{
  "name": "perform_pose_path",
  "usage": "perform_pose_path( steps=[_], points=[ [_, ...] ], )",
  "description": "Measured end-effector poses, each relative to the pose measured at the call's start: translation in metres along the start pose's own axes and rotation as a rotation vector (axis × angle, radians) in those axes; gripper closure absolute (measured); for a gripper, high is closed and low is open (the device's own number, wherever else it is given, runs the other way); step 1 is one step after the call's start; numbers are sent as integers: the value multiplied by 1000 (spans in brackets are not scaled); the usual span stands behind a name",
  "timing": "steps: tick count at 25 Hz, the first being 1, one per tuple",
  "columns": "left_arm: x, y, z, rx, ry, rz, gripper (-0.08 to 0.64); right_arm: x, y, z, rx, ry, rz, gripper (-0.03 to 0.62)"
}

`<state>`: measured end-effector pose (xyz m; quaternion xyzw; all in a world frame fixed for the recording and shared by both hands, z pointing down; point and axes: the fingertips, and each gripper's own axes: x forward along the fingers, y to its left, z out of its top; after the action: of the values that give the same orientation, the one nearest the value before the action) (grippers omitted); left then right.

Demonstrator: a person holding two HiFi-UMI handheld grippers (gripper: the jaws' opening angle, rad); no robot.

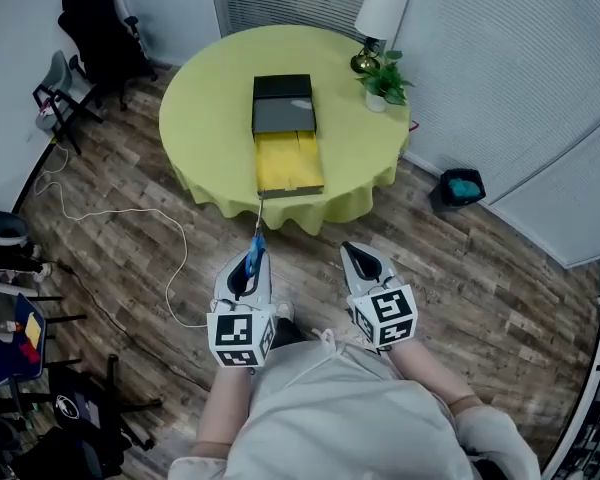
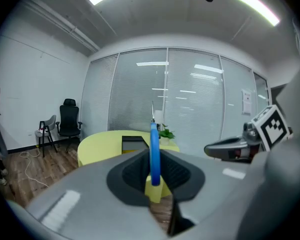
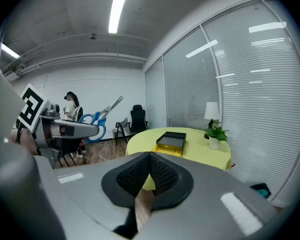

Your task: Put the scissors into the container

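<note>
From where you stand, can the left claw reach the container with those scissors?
Probably not yet: the left claw, shut on the scissors, hangs over floor, short of the table with the container.

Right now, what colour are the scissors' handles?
Blue. The scissors show their handles best in the right gripper view.
</note>
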<state>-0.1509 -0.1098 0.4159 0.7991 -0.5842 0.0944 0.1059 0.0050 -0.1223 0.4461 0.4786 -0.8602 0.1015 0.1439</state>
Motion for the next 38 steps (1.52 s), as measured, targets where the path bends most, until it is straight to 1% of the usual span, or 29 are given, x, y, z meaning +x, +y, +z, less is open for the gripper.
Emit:
perform_pose_path(
  steps=[4,6,9,11,13,17,22,26,29,34,36,38],
  points=[
    [36,55,20,14,-13,-18,512,57,6,27,11,-18,-41,591],
    [53,75,24,17,-10,-28,512,81,7,36,16,-17,-54,592],
    [81,93,19,8,16,-48,512,106,3,44,14,-15,-64,591],
    [99,98,16,-14,34,-63,512,121,-5,47,12,-6,-66,592],
    [113,100,13,-32,50,-73,512,135,-13,46,14,5,-67,592],
    [140,102,9,-36,89,-69,512,161,-32,48,32,23,-46,591],
    [180,98,13,-25,129,-51,512,197,-60,62,19,28,1,591],
    [214,90,6,-3,184,-44,512,223,-82,63,11,55,44,591],
    [241,84,-7,-11,240,-50,512,240,-99,61,11,80,69,592],
    [282,75,-44,-19,354,-69,511,264,-127,49,31,108,79,592],
    [297,73,-60,-46,404,-72,512,271,-136,44,43,119,86,592],
    [314,72,-76,-89,462,-81,511,279,-146,39,52,131,88,592]
  ],
)
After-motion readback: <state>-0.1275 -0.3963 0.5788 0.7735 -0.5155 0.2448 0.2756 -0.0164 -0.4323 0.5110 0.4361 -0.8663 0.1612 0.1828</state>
